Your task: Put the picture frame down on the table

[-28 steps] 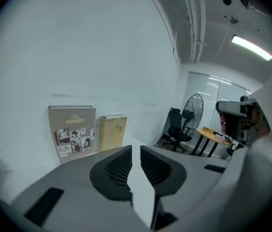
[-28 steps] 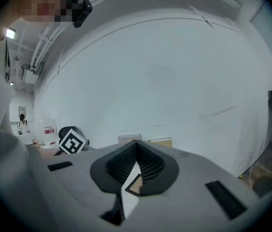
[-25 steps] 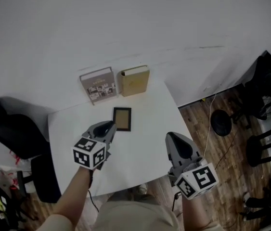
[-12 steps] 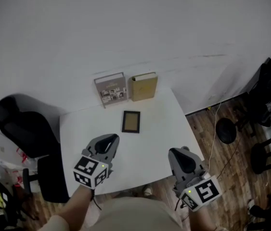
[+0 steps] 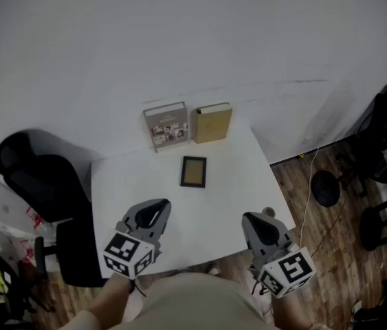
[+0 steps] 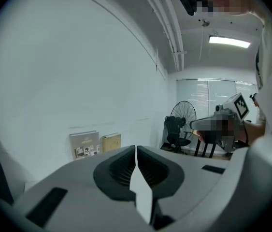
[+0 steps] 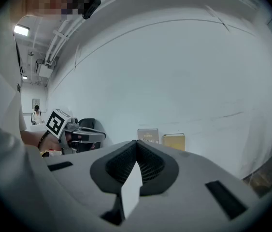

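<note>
A small dark picture frame (image 5: 194, 171) with a brown inside lies flat on the white table (image 5: 234, 205), a little behind its middle. My left gripper (image 5: 157, 208) hovers over the table's near left part, jaws closed together and empty. My right gripper (image 5: 253, 222) is over the near right edge, also shut with nothing in it. Both are well short of the frame. In the left gripper view the left gripper (image 6: 136, 151) is raised, so the frame is hidden behind it. The right gripper (image 7: 136, 146) likewise hides the frame in its own view.
Two books stand against the white wall at the table's back: a grey one (image 5: 166, 126) and a tan one (image 5: 213, 122). A black chair (image 5: 38, 181) is left of the table. A stool (image 5: 326, 187), a fan (image 6: 183, 117) and wooden floor lie to the right.
Both grippers have drawn back toward the table's near edge, away from the frame. The frame stays flat on the table.
</note>
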